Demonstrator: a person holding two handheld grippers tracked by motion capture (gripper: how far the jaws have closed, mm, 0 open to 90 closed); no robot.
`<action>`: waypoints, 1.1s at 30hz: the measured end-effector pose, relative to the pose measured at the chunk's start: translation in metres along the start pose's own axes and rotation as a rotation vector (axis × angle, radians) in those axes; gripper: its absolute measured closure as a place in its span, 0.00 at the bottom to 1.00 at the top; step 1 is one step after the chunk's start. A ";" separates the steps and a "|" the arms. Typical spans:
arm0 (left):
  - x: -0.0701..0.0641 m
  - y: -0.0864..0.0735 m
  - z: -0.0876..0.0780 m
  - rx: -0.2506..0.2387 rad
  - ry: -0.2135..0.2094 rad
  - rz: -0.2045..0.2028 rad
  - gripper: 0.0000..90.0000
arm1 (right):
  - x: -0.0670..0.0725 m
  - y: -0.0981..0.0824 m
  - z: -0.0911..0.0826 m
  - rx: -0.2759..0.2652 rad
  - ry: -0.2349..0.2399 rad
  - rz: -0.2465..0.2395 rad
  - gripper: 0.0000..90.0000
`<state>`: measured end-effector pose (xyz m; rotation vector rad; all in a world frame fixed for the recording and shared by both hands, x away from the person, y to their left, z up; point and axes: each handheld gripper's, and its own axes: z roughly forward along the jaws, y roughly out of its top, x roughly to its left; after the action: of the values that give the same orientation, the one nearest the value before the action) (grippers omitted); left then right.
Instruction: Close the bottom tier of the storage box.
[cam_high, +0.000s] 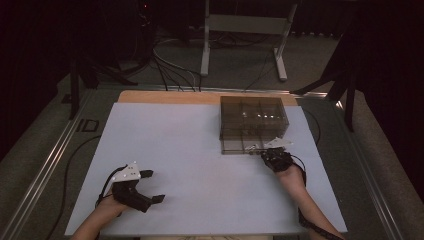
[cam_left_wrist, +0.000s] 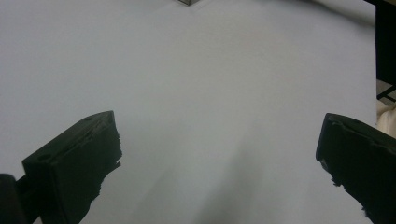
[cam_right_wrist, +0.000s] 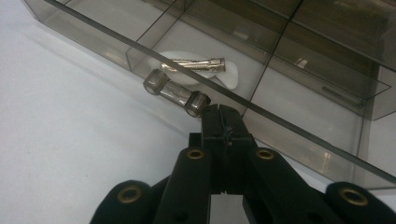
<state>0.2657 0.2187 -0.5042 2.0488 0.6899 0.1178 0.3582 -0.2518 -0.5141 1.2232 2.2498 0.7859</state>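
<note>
Your right tongs sat at the near wall of the smoky compartment box, jaws pressed fully together, with nothing visibly clamped between them. Just ahead of their tips and a little to the left, as the right gripper view had it, lay the small clear latch cylinder on the box's front edge, almost touching the jaw tips; whether it actually touched them you could not tell. Its long axis ran across the tongs' line, slanting from upper left down to lower right along the box wall rather than pointing at you. That crosswise lie was the thing the next move depended on, in my judgement: shut jaws could only nudge or push at the cylinder's near end, and to grip it you would have had to open them and come at it square across its length.

Behind the cylinder, inside the nearest compartment of the box, a metal hair clip lay on a white pad, roughly parallel to the wall.

Your left tongs rested well away from the box, over the bare white surface, jaws spread wide and holding nothing. The right hand was plainly the nearer one.
</note>
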 end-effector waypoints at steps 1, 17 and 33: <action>0.000 0.000 0.000 0.000 -0.001 -0.001 0.00 | 0.000 0.001 0.000 0.000 0.000 -0.001 1.00; 0.000 0.000 -0.001 0.002 0.002 0.002 0.00 | -0.002 0.008 0.007 -0.002 -0.007 0.004 1.00; 0.000 0.000 -0.001 0.001 0.000 0.001 0.00 | -0.005 0.014 0.013 0.002 -0.008 0.008 1.00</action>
<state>0.2653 0.2192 -0.5038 2.0503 0.6893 0.1175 0.3771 -0.2462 -0.5135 1.2353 2.2407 0.7809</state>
